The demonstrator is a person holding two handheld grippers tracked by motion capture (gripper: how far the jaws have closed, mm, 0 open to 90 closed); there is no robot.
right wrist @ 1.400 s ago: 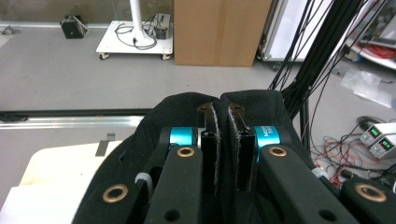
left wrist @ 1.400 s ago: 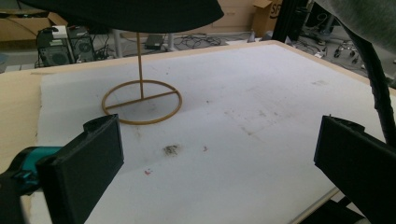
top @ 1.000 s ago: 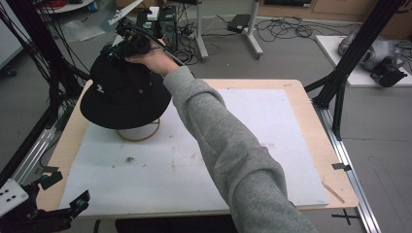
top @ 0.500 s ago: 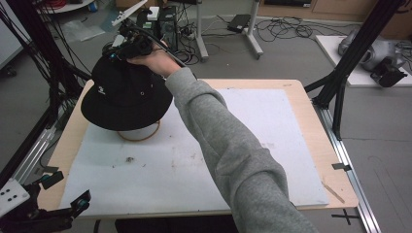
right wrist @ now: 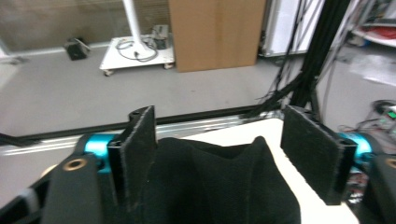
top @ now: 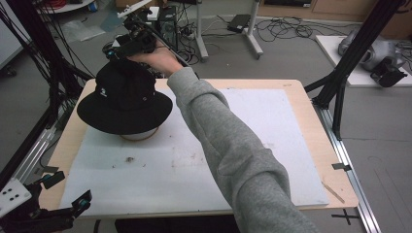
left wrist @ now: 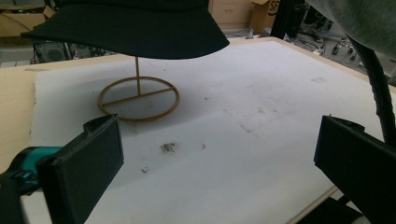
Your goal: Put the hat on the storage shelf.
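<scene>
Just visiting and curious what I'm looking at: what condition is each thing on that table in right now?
Black hat: resting level on the stand, crown still pinched up at the top.
Wooden stand: upright, ring base flat on the white mat.
Right gripper: jaws have just been opening, hat crown between them, right pad clear of it.
Left gripper: open, nothing between the jaws, near the table's front corner.

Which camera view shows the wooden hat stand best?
The left gripper view: the stand shows its ring base and thin upright post under the black hat. The high view shows just an edge of the base; the right gripper view shows hat fabric.
</scene>
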